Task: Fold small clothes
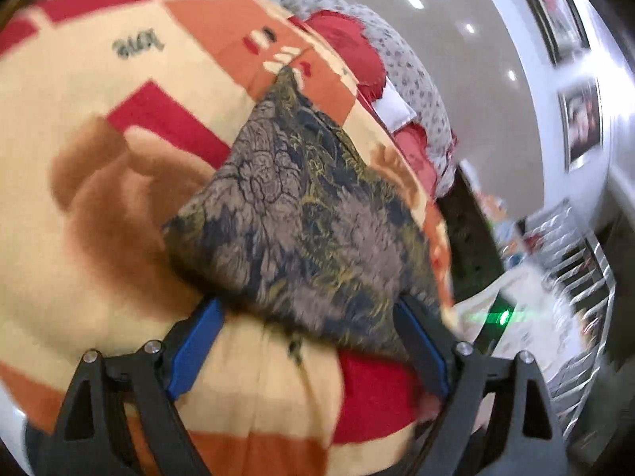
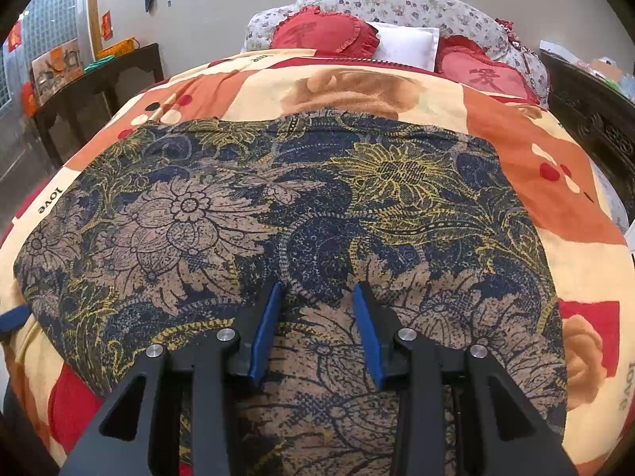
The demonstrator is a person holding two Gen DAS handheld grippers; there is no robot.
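Note:
A small garment (image 2: 301,214) in a navy, tan and yellow flower print lies spread flat on the bed's blanket (image 2: 516,150). My right gripper (image 2: 317,289) hovers over its near middle with the jaws partly apart; the cloth lies smooth under them and nothing is pinched. In the left wrist view the same garment (image 1: 301,206) shows as a folded wedge, and its near edge drapes over the tips of my left gripper (image 1: 309,305). Those jaws stand wide and the blue pads (image 1: 194,345) do not press the cloth. A blue fingertip (image 2: 12,315) of the left gripper peeks in at the garment's left edge.
The blanket is cream, orange and red. Two red heart cushions (image 2: 325,33) and a white pillow (image 2: 408,41) lie at the head against flowered bedding (image 2: 416,4). A dark wooden side table (image 2: 99,79) stands left of the bed and a dark carved cabinet (image 2: 595,119) stands right.

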